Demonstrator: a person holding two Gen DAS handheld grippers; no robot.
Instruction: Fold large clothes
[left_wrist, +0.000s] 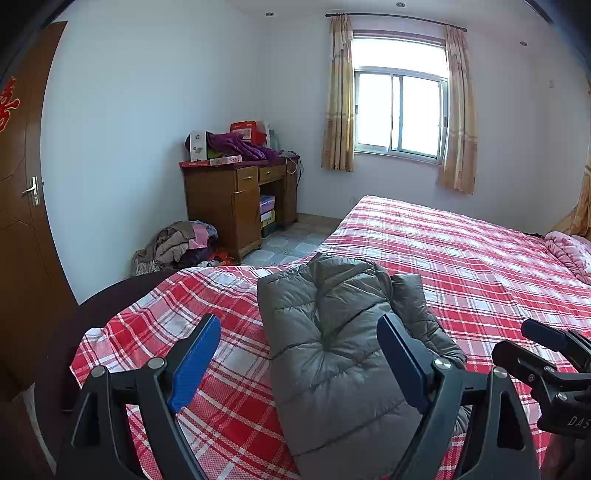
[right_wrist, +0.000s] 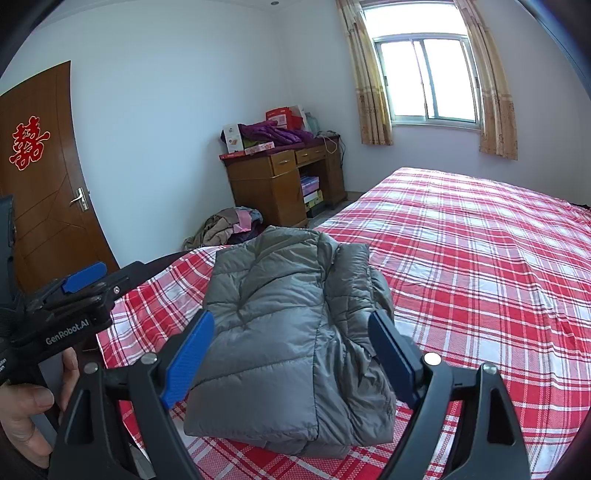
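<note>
A grey quilted puffer jacket (left_wrist: 332, 354) lies folded into a compact bundle on the red plaid bed (left_wrist: 480, 266), near its front corner. My left gripper (left_wrist: 299, 332) is open and empty, held just above and short of the jacket. My right gripper (right_wrist: 291, 328) is also open and empty, its fingers spread on either side of the jacket (right_wrist: 288, 332) without touching it. The right gripper shows at the right edge of the left wrist view (left_wrist: 546, 350). The left gripper shows at the left of the right wrist view (right_wrist: 74, 291).
A wooden desk (left_wrist: 236, 199) piled with boxes and a purple jacket stands by the far wall. A heap of clothes (left_wrist: 181, 243) lies on the floor beside it. A brown door (right_wrist: 40, 177) is at left. A pink quilt (left_wrist: 569, 251) lies at the bed's far right.
</note>
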